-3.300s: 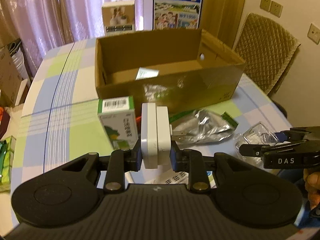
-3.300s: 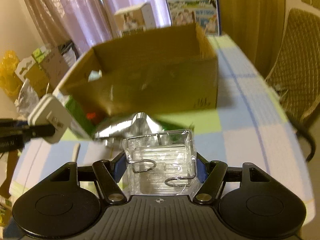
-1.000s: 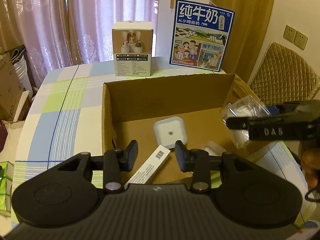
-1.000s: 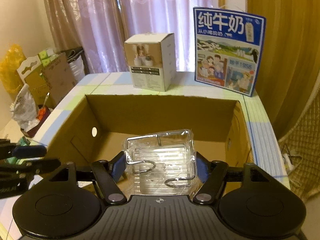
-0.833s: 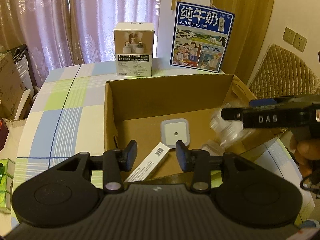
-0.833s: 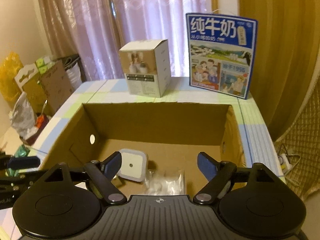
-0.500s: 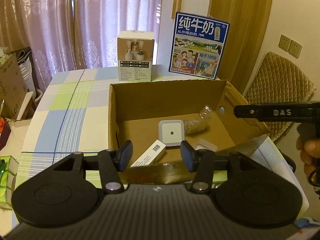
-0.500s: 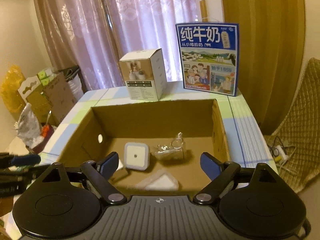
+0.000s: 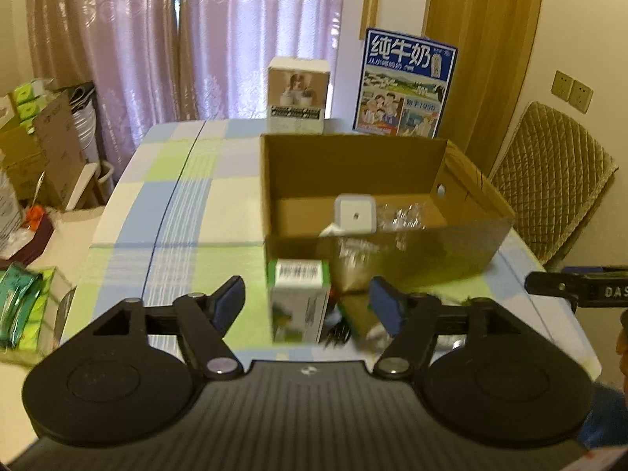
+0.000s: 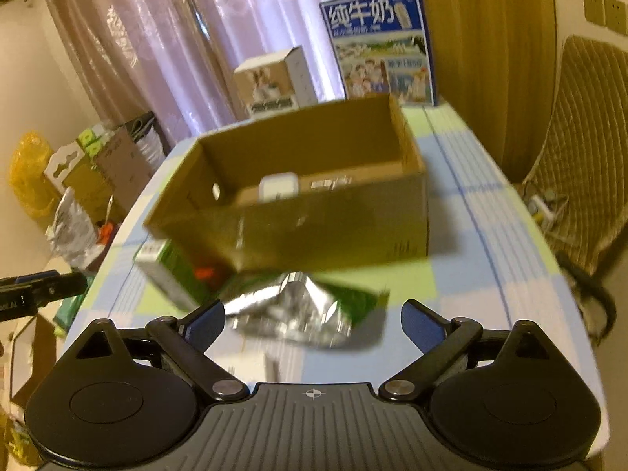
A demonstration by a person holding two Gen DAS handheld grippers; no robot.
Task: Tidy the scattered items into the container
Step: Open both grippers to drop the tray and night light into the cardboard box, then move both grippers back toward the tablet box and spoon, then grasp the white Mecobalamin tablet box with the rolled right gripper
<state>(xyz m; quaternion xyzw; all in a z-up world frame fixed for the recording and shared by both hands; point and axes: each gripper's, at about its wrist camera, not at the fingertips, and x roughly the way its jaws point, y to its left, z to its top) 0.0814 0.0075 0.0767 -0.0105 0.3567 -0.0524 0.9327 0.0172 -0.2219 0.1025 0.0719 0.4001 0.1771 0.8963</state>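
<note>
While both empty grippers' jaws are opening, you are lining up. Left gripper [image 9: 307,303] is framing the green carton [image 9: 299,301]; right gripper [image 10: 313,318], the foil pouch [image 10: 298,310]. Be straddling each squarely.

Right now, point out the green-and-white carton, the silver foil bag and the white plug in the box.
green-and-white carton [image 9: 299,306], left wrist view, its front face.
silver foil bag [image 10: 292,310], right wrist view, its crumpled middle.
white plug [image 9: 354,215], left wrist view, its square face.

pink curtains [image 9: 196,39] | quilted chair [image 9: 549,184] | checked tablecloth [image 9: 176,196] | cream wall [image 9: 581,19]
</note>
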